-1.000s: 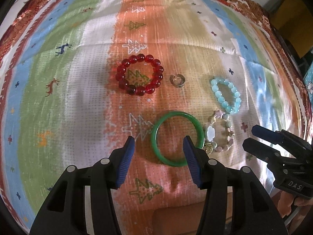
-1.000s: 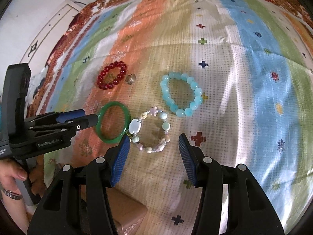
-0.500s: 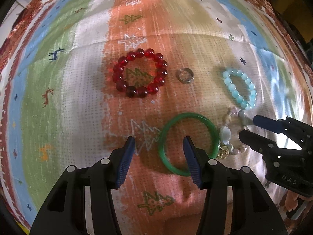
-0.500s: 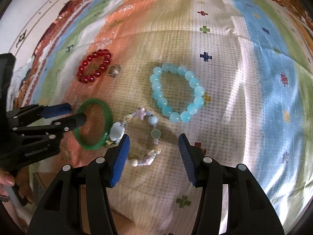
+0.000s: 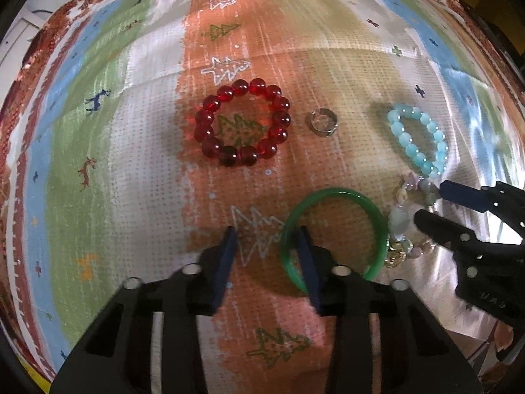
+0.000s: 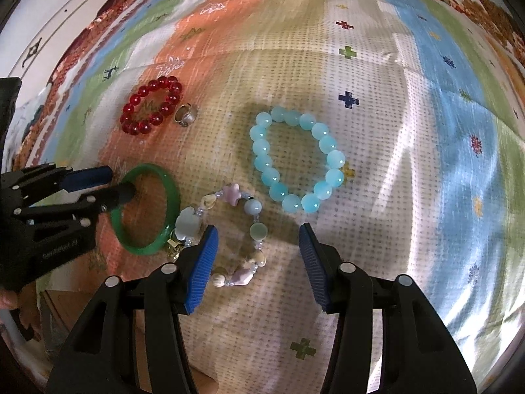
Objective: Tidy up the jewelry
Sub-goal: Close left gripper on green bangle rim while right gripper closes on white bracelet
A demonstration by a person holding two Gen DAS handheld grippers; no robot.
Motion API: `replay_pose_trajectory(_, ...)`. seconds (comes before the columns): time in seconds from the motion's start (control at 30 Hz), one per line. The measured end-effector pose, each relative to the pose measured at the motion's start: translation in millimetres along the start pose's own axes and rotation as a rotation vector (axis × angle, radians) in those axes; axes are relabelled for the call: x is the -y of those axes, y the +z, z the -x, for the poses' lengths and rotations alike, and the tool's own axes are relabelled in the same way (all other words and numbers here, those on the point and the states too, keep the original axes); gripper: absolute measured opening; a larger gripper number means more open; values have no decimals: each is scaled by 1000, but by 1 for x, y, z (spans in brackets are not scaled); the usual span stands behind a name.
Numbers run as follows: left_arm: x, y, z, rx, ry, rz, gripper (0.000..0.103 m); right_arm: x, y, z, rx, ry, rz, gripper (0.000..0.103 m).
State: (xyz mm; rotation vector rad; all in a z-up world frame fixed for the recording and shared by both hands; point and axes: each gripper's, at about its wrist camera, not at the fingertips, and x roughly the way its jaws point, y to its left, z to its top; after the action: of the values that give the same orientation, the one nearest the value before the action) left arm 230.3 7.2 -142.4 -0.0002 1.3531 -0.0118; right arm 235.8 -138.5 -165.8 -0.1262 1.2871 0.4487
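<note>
A green bangle [image 5: 338,193] [image 6: 172,193] lies flat on the striped cloth [image 5: 98,164]. My left gripper [image 5: 265,229] [image 6: 121,182] points down at it, jaws closing. The bangle's left rim is between them, one finger is inside the ring, and the other pad is clear of it. A charm bracelet [image 6: 231,193] [image 5: 398,220] with pastel beads lies just right of the bangle. My right gripper [image 6: 257,228] [image 5: 430,201] hangs over it, jaws closing around the bracelet's right half without pressing on it.
Farther back lie a red bead bracelet [image 5: 241,87] [image 6: 153,84], a small silver ring [image 5: 328,131] [image 6: 187,115] and a turquoise bead bracelet [image 5: 410,147] [image 6: 262,146]. A brown box [image 6: 65,312] shows past the cloth's near edge.
Both grippers have come down closer to the cloth and both pairs of jaws have narrowed. The left now straddles the bangle's left rim; the right sits lower over the charm bracelet.
</note>
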Motion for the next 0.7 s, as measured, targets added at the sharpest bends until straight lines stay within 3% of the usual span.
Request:
replay_pose_trajectory(0.07,-4,1,-1,-1,-7,-7,9,2,0,1,6,-16,5,23)
replay_pose_trajectory(0.1,-5,1,-1,-1,-7,-7,7,4,0,1,3,-6,-5,11)
replay_pose_trajectory(0.33,-7,-3,5,14,-16,-9,6,6,-2,6,23,8,-7,11)
replay_pose_trajectory(0.7,-11,-12,38,98,-39,25,7,-5,-8,44,141,1,1,11)
